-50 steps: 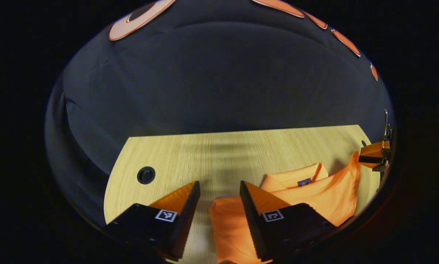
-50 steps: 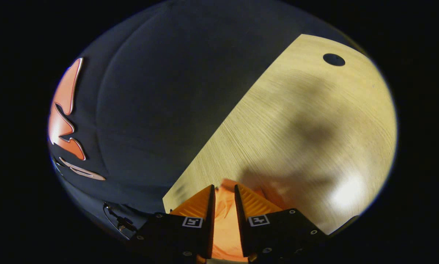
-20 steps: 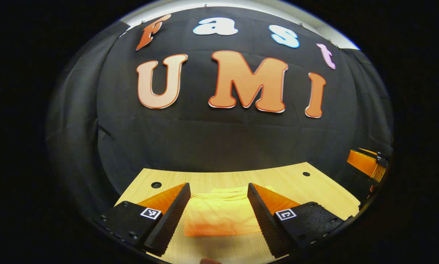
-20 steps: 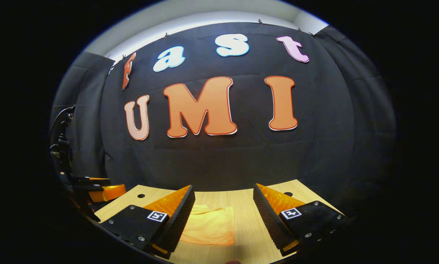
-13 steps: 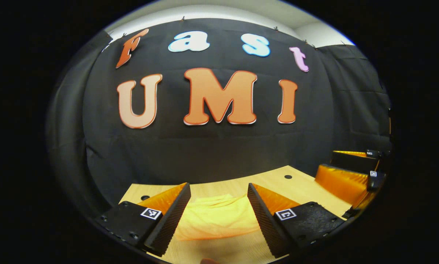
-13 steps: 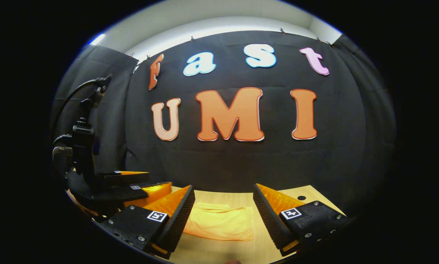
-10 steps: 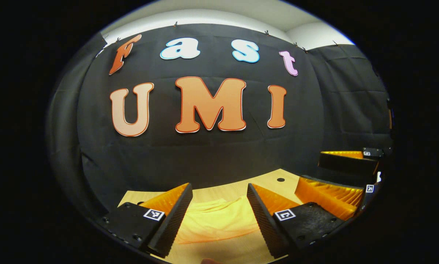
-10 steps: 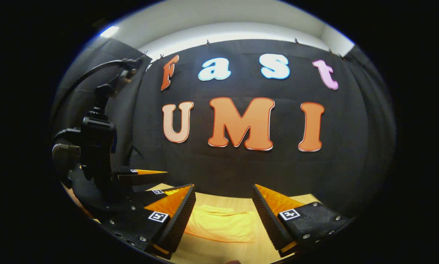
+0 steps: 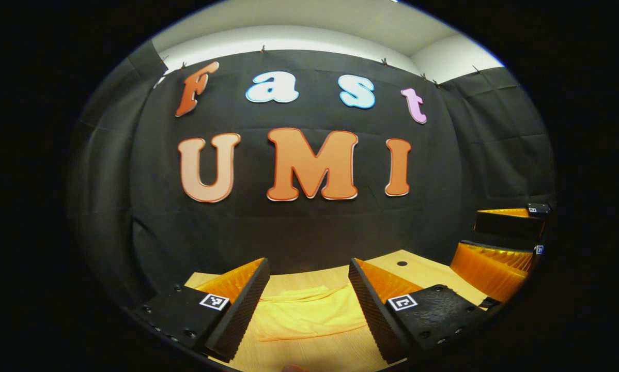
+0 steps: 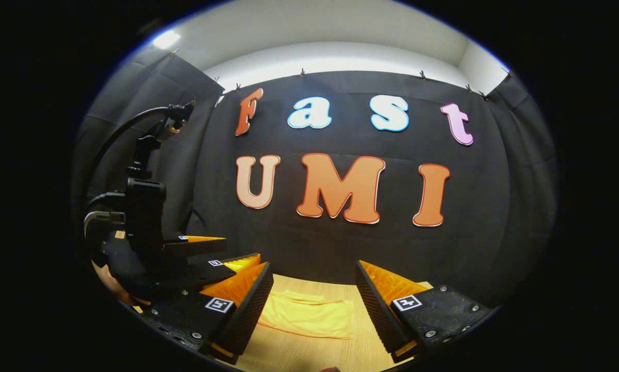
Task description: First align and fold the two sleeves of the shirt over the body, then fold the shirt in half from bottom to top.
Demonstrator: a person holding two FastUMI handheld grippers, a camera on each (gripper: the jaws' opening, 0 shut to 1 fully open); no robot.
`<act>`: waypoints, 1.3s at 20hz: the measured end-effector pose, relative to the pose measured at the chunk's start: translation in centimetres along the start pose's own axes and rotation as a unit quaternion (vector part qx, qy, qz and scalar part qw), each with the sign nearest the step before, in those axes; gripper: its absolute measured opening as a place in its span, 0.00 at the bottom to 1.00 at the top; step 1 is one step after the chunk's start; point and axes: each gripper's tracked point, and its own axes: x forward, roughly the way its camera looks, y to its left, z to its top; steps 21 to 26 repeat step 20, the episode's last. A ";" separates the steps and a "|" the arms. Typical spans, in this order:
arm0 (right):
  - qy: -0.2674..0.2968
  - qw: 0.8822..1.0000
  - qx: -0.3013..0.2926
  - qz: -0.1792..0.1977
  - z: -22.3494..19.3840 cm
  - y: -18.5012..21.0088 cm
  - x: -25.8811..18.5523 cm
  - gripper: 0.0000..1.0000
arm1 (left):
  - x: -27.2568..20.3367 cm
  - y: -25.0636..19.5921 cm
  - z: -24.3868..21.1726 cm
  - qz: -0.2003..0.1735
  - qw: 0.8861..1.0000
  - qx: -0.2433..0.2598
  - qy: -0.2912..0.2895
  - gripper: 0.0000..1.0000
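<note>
The shirt (image 9: 309, 312) lies folded into a compact block on the table (image 9: 423, 271), just beyond both grippers and touched by neither. The left gripper (image 9: 308, 305) has its jaws spread wide and empty; the right gripper (image 10: 313, 310) is likewise spread and holds nothing, and in the right gripper view the left one appears at the near left. The folds look finished, so the step in hand seems to be backing off: best to lift both tools straight up and away, jaws apart, so no edge of cloth is snagged or dragged out of line. A couple of seconds ago the right jaws were pinched on raised cloth and the shirt was still spread with its collar showing; now both tools are raised and level
</note>
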 end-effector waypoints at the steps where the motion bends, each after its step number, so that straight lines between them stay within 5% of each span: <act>1: 0.000 1.000 0.005 0.013 -0.2 0.6 -0.5 0.96 | -0.9 0.3 0.1 0.019 1.000 -0.007 -0.003 0.96; 5: -0.001 0.999 -0.017 0.031 -0.7 0.5 -1.8 0.98 | -3.7 1.1 0.5 0.064 0.998 0.013 -0.021 0.95; 10: 0.004 0.998 -0.036 0.048 -2.6 2.0 -1.8 0.98 | -4.8 1.6 -0.1 0.075 0.996 0.014 -0.040 0.95; 20: -0.002 1.000 -0.019 -0.016 -0.6 -2.1 -1.2 0.98 | -4.4 2.4 3.0 0.081 0.995 0.003 -0.057 0.95; 26: -0.002 1.000 -0.019 -0.016 -0.6 -2.1 -1.2 0.98 | -4.4 2.4 3.0 0.081 0.995 0.003 -0.057 0.95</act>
